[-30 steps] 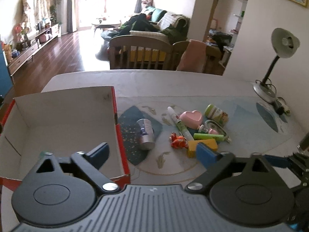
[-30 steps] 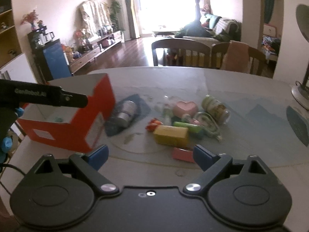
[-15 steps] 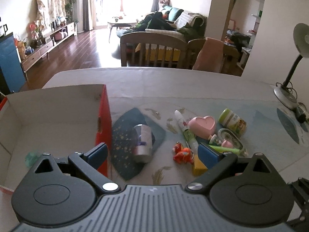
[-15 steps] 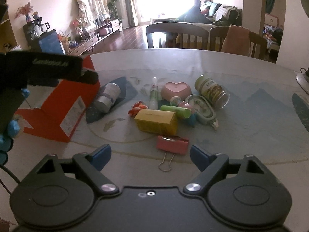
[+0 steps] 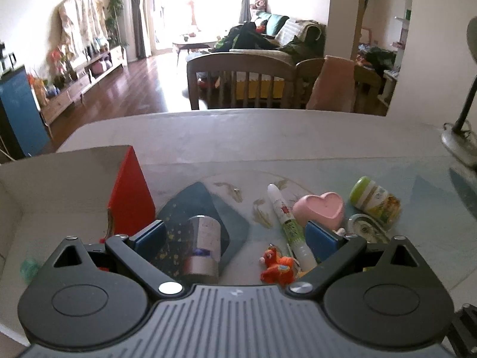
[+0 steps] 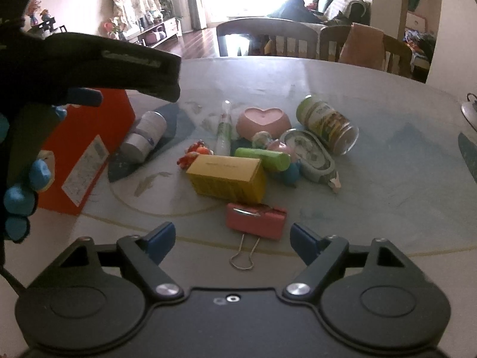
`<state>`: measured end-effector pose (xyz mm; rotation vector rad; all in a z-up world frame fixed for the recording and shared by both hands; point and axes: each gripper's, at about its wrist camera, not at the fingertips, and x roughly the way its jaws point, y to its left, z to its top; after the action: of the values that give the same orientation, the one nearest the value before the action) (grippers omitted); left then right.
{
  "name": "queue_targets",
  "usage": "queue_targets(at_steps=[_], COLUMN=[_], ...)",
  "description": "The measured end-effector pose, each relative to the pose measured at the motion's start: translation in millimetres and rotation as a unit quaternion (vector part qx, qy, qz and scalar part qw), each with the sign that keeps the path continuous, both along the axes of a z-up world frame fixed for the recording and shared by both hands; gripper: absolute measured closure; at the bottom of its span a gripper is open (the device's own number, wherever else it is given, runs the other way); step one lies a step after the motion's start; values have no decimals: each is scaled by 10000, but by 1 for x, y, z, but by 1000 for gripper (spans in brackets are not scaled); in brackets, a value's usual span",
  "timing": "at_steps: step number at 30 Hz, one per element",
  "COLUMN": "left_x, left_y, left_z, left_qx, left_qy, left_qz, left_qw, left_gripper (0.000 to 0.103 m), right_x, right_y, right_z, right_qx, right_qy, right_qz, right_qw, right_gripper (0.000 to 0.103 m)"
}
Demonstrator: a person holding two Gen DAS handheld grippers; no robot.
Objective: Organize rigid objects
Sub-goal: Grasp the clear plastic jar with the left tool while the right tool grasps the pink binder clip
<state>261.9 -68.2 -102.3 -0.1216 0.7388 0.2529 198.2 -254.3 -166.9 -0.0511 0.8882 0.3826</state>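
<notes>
A red cardboard box [image 5: 131,191] [image 6: 89,146] with a white inside stands open at the left. Beside it a silver can [image 5: 202,244] [image 6: 146,134] lies on a dark blue patch. A pile holds a white marker [image 5: 289,223], an orange toy [image 5: 277,265], a pink heart dish [image 6: 263,120], a green jar [image 6: 326,122], a yellow box [image 6: 228,177], a green tube [image 6: 262,158] and a pink binder clip [image 6: 256,220]. My left gripper [image 5: 235,237] is open above the can and the toy. My right gripper [image 6: 232,240] is open just short of the clip.
The round table [image 6: 387,179] has a glass top. A desk lamp base [image 5: 459,143] stands at the far right edge. Wooden chairs [image 5: 241,80] stand behind the table. A small green item [image 5: 29,267] lies inside the box. The left gripper body [image 6: 89,62] shows in the right wrist view.
My left gripper has moved right and forward, from over the box toward the can and toy. My right gripper has moved forward and lower toward the binder clip.
</notes>
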Motion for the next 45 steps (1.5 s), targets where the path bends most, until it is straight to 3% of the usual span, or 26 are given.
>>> queue_targets(at_steps=[10,21,26,35,38,41,43,45], left_x=[23,46,51,52,52,50,50,50], left_y=[4,14,20,34,36,37,38,39], left_z=[-25,-46,-54,-70,-71,-69,-68,-67], left_qx=[124,-101,-217,-380,-417,-387,-326,-330], left_qy=[160,489,663,934,919,904,925,943], left_qz=[434,870,971,1140,1126,1148,1200,1231], left_qw=[9989,9950,9928,9884,9885,9885,9879,9873], left_gripper=[3,4,14,39,42,52,61,61], right_x=[12,18,19,27,27,27,27,27], right_y=[8,12,14,9,11,13,13,13], right_z=[-14,-23,-24,-27,-26,-26,-26,-25], right_qx=[-25,-64,-119,-259,-303,-371,-390,-405], right_qy=[91,204,119,43,8,-28,-38,-35], right_qz=[-274,-537,-631,-936,-904,-853,-845,-832], right_qw=[9996,9983,9979,9953,9954,9957,9956,9957], right_gripper=[26,29,30,37,44,52,54,54])
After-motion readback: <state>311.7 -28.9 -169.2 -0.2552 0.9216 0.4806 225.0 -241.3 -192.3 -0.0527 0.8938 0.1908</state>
